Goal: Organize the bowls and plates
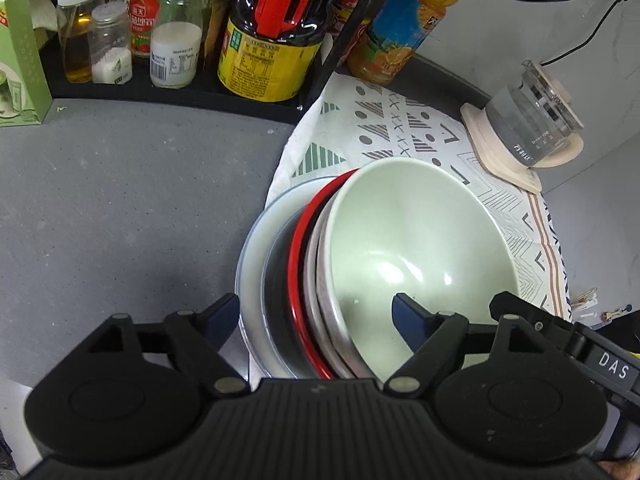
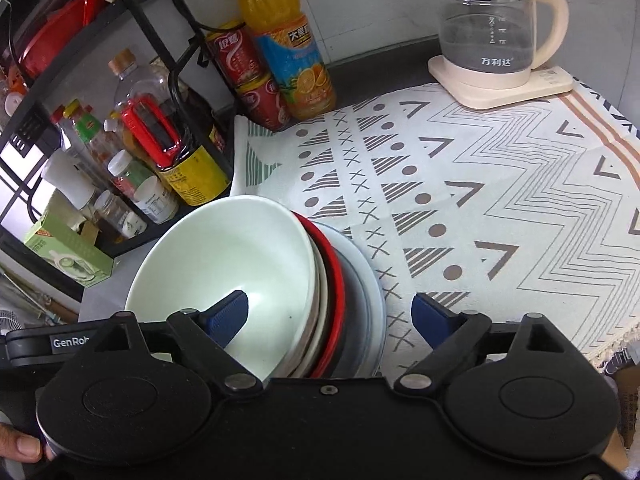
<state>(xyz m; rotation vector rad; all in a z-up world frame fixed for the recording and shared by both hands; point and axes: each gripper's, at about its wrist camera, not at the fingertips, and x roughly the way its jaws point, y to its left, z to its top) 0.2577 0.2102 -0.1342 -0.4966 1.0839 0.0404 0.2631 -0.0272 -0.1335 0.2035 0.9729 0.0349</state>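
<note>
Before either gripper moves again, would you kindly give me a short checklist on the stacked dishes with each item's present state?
1. Left gripper open, straddling the stack's edge: ok.
2. Right gripper open, straddling the opposite edge: ok.
3. Pale green ceramic bowl on top, nothing inside but a fingertip: ok.
4. Red-rimmed plate and wide white plate nested squarely: not ok, staggered sideways.
5. Stack fully on the patterned cloth: not ok, overhangs the grey counter.
6. Stack resting stably: cannot tell.
</note>
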